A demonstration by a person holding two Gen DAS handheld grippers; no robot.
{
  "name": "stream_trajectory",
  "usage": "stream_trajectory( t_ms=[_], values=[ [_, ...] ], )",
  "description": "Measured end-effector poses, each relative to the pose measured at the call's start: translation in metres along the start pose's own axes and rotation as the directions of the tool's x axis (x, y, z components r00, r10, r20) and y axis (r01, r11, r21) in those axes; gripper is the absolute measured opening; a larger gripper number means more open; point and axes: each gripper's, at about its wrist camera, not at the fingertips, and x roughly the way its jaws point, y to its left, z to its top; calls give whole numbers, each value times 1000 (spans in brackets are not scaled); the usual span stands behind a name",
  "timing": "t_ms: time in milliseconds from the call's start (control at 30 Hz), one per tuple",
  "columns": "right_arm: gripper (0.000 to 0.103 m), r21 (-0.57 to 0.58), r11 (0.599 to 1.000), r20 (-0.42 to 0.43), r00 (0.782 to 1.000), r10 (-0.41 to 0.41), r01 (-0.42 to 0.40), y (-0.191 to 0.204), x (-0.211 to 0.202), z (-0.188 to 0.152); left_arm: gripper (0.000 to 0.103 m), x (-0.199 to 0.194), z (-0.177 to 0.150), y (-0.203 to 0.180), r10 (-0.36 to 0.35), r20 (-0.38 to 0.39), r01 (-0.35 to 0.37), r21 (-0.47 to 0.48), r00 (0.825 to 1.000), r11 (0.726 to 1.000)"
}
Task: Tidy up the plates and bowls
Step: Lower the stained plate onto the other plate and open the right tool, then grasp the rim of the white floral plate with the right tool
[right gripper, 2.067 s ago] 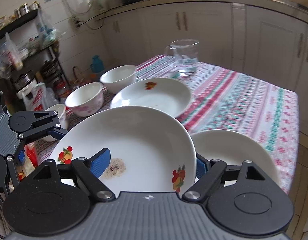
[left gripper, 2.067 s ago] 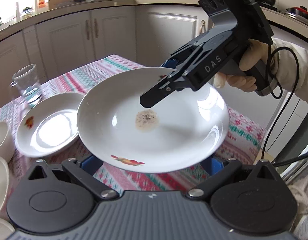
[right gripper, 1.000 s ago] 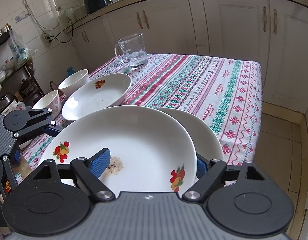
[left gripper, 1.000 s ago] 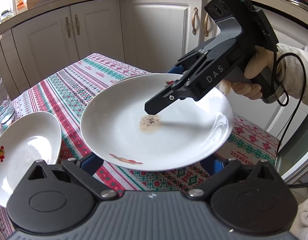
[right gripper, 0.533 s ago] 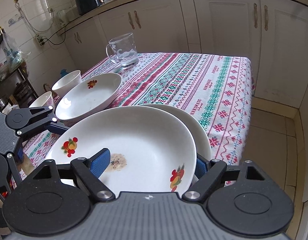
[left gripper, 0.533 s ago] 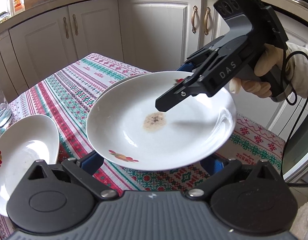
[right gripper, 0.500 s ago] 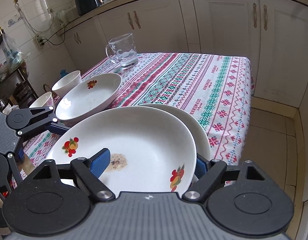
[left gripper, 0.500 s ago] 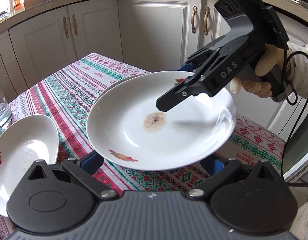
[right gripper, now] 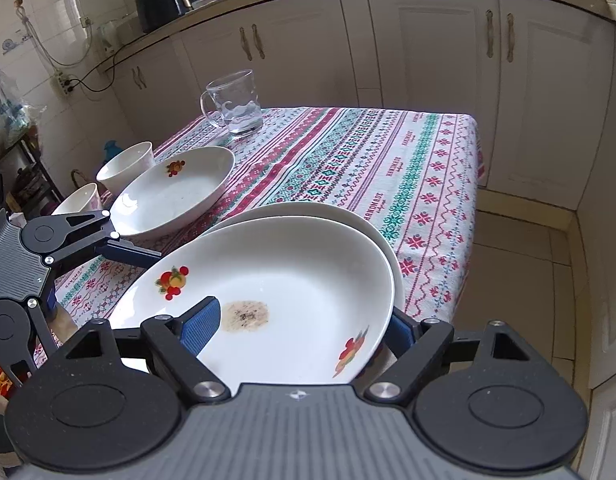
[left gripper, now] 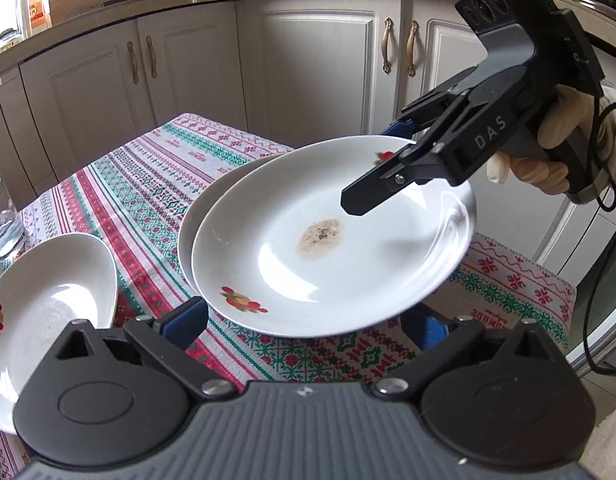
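A white plate [left gripper: 348, 248] with a brown stain and fruit prints is held just above a second white plate [left gripper: 212, 204] on the table corner; it also shows in the right wrist view [right gripper: 292, 280]. My right gripper [right gripper: 304, 320] is shut on the stained plate's rim, one finger over it and one under. My left gripper [left gripper: 308, 320] is open, with its blue pads apart below the plate's near edge. The lower plate's rim [right gripper: 348, 214] shows behind the held one.
A third white plate [right gripper: 176, 188] lies on the patterned tablecloth [right gripper: 348, 152], with two white bowls [right gripper: 126, 164] beyond it and a glass mug [right gripper: 236, 104] at the far side. White cabinets surround the table. The table edge and tiled floor [right gripper: 520, 264] are on the right.
The stained plate has come down and across over the second plate at the table corner. My left gripper has come off the plate's rim and stands a little back from it.
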Motion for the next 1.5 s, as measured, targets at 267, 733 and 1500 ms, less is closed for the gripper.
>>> stream_trajectory(
  t_ms=[267, 733, 1500],
  values=[
    [89, 24, 998, -2, 999, -51, 51, 5, -9, -2, 102, -9, -2, -6, 31, 26, -31, -4, 999, 1000],
    [94, -3, 989, -45, 988, -149, 149, 26, -13, -17, 101, -67, -21, 4, 179, 124, -151, -209, 976, 966],
    [103, -213, 976, 33, 999, -42, 48, 115, -25, -1, 102, -56, -65, 41, 509, -48, -474, -448, 859, 758]
  ],
)
